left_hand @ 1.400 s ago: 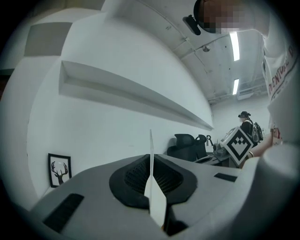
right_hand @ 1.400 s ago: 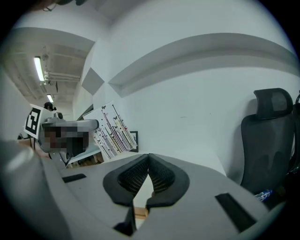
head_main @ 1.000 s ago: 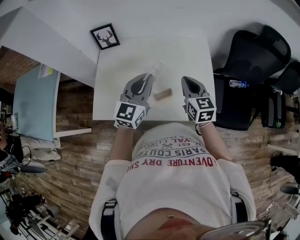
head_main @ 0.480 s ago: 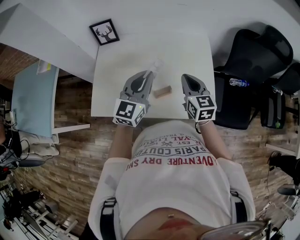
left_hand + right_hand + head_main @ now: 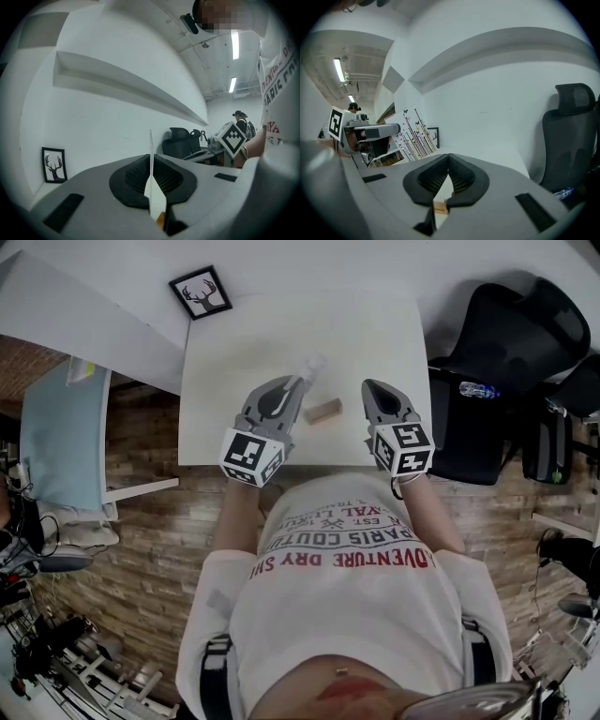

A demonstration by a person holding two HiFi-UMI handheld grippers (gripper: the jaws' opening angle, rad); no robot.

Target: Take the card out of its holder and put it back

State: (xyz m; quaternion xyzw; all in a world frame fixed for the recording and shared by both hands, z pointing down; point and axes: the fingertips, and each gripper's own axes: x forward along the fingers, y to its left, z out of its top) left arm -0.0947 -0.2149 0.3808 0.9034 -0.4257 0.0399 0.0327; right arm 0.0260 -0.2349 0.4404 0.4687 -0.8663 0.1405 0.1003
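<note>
The card (image 5: 309,367) is pinched in my left gripper (image 5: 298,385), which is shut on it above the white table (image 5: 225,352). In the left gripper view the card (image 5: 151,164) stands edge-on between the pads. The right gripper view shows its face (image 5: 412,133), printed with coloured lines and butterflies. The small wooden holder (image 5: 322,411) lies on the table between the two grippers, with no card in it. My right gripper (image 5: 368,388) hovers just right of the holder, shut with nothing in it. Its tips (image 5: 448,157) meet, and the holder (image 5: 439,206) shows below them.
A framed deer picture (image 5: 200,292) leans at the table's far left corner. Black office chairs (image 5: 506,343) and a water bottle (image 5: 476,389) stand to the right. A light-blue table (image 5: 56,437) is at the left. A white wall runs behind the table.
The head view has drifted, so the table sits higher in the picture. Both grippers keep about the same places over the table; the left one still holds the card.
</note>
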